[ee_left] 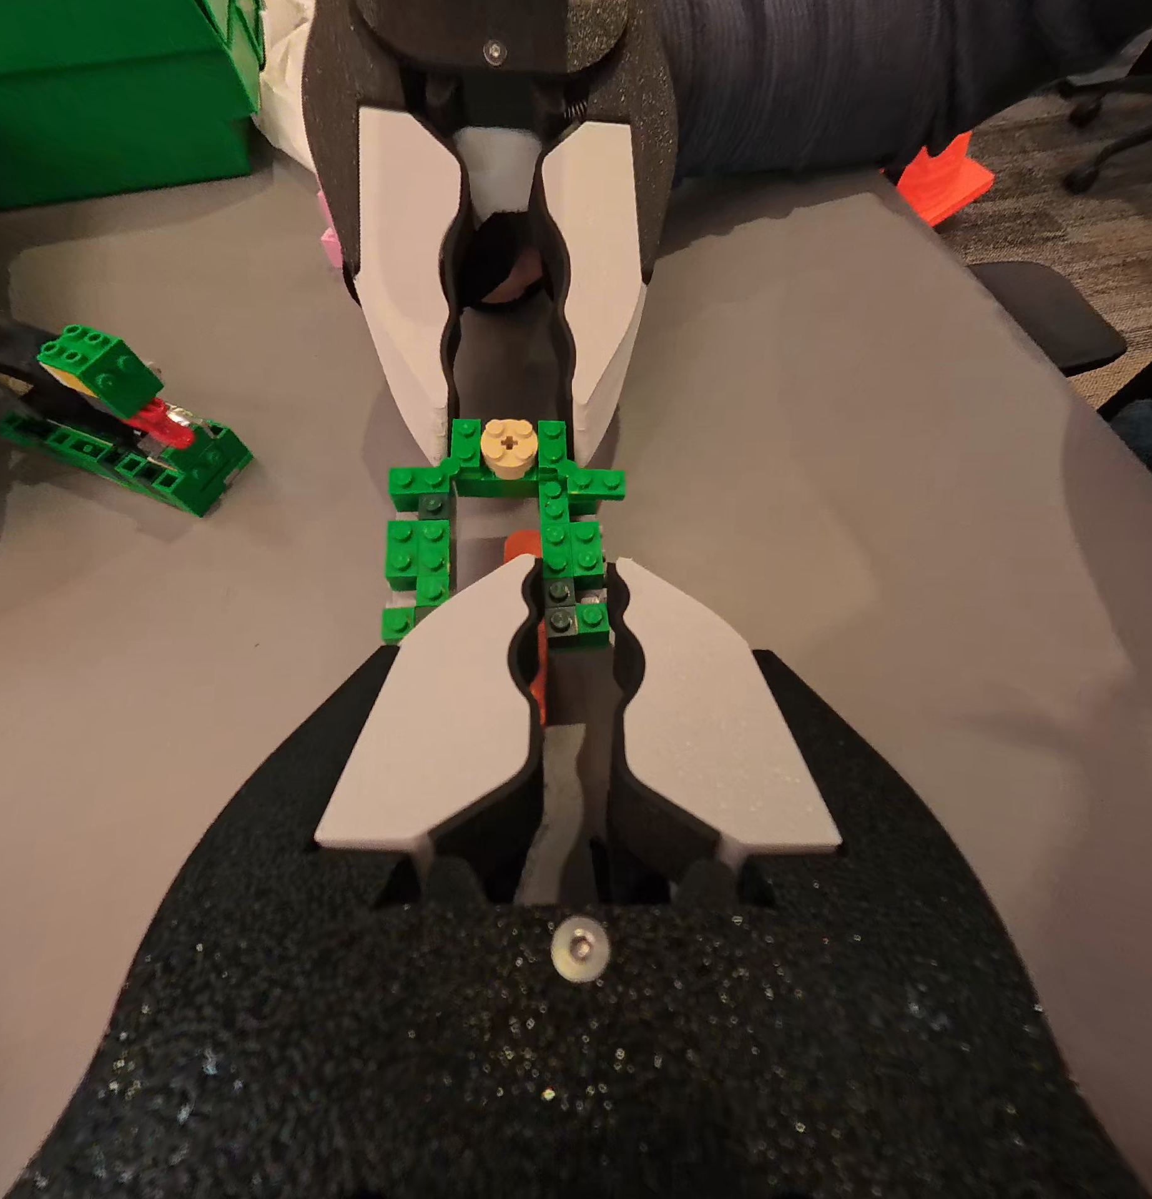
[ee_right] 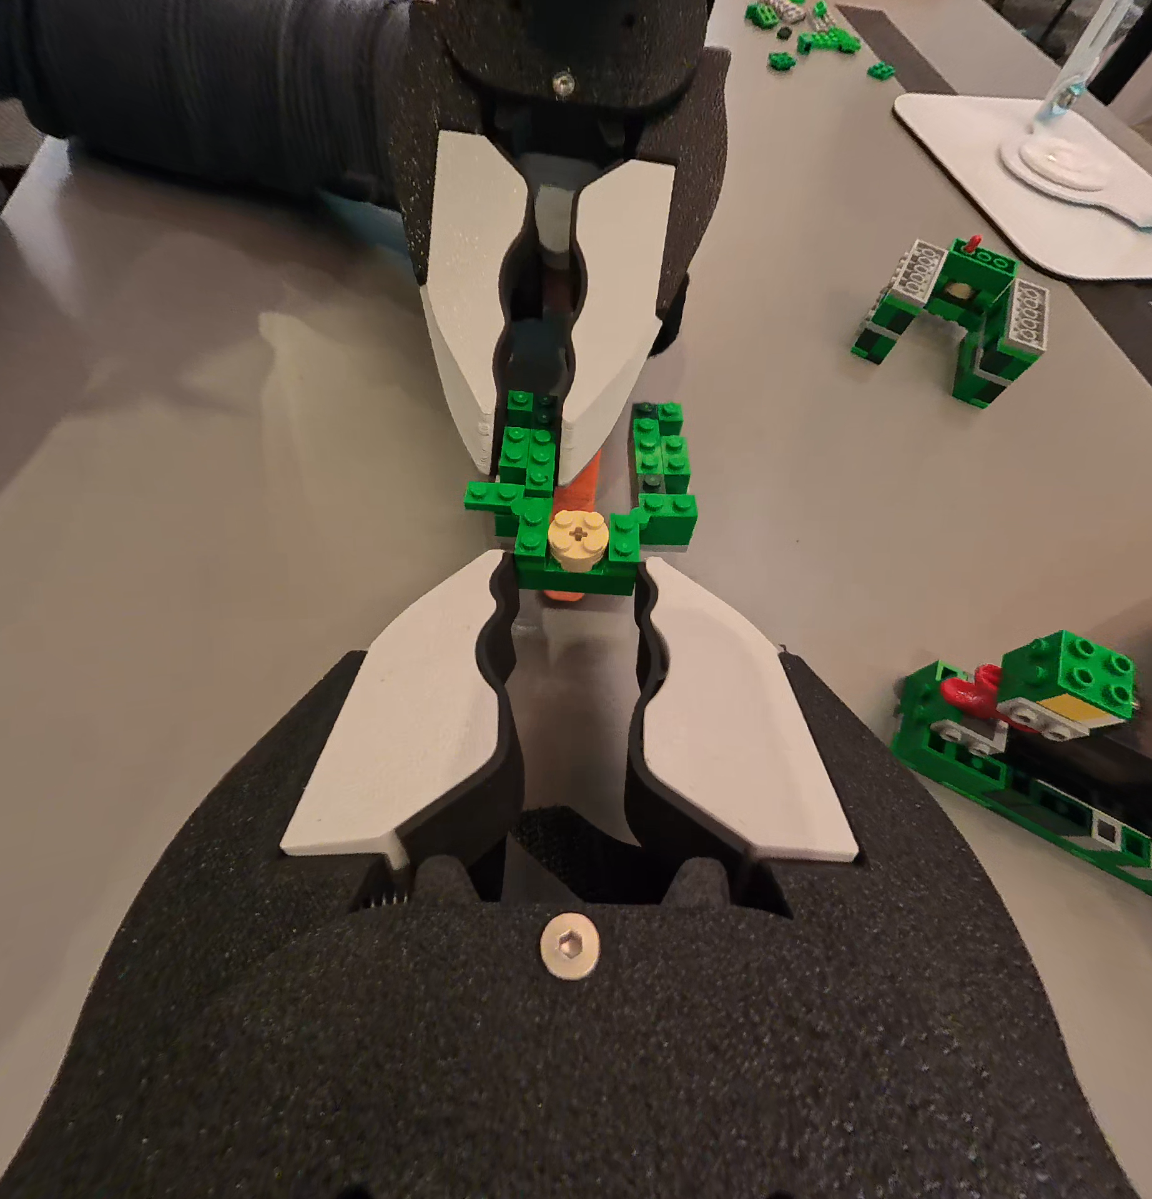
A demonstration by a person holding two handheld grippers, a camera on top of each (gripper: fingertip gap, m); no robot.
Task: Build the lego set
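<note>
A green U-shaped lego frame (ee_left: 430, 551) with a tan round brick (ee_left: 508, 448) on its crossbar is held between both grippers above the grey table (ee_left: 819, 584). My left gripper (ee_left: 576, 571) is shut on one leg of the frame. My right gripper (ee_right: 576, 561) is shut on the crossbar ends, beside the tan brick (ee_right: 577, 538). Each gripper faces the other: the right gripper (ee_left: 511, 422) shows in the left wrist view, the left gripper (ee_right: 531, 454) in the right wrist view. An orange piece (ee_right: 576, 486) lies under the frame (ee_right: 664, 467), mostly hidden.
A green head piece with a red tongue (ee_right: 1066, 681) sits on a long green base (ee_right: 988, 772) to my right gripper's right. A second green and grey arch (ee_right: 949, 311), loose bricks (ee_right: 813, 32) and a white stand base (ee_right: 1046, 169) lie farther off. A green box (ee_left: 106, 97) stands at the table's corner.
</note>
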